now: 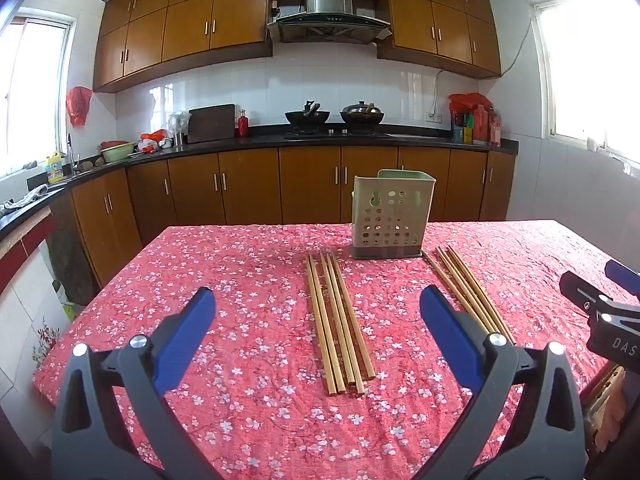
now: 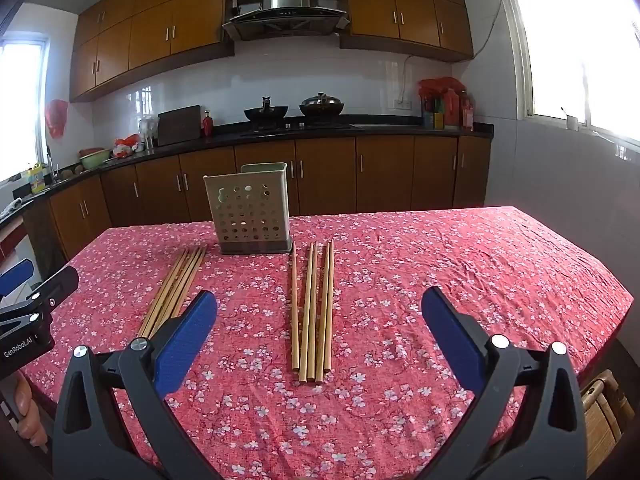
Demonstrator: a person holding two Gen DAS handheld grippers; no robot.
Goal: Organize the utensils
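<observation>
A: Lying flat on the floral tablecloth (image 1: pixel 240 280), the chopsticks sit in two loose groups. The left bundle of chopsticks (image 1: pixel 340 324) is just ahead of the left gripper (image 1: pixel 318 314), and the right bundle of chopsticks (image 2: pixel 312 312) lies between the right gripper's fingers in its own view.

B: And the holder?

A: The perforated utensil holder (image 1: pixel 390 216) stands upright at the far side of the table, between the two bundles' far ends. It looks empty through the holes, though its inside is mostly hidden.

B: How would those sticks handle?

A: Probably light, stiff and thin, likely bamboo or wood. Being round and smooth, they may roll or fan apart when pinched, and a single one could slip out of a loose hold. Taking a group across its middle, square to its length, seems the safest place, since an end grip would let the far tips droop and scatter.

B: State of the fingers?

A: Both pairs stand spread wide with nothing between the blue pads (image 1: pixel 188 340). The right gripper (image 2: pixel 320 314) hovers above the cloth, not touching any stick. Its side shows at the edge of the left view, and a person's hand (image 2: pixel 28 412) holds the left tool.

B: Surroundings?

A: Kitchen counter (image 1: pixel 320 140) with two woks on the stove, wooden cabinets behind.
</observation>
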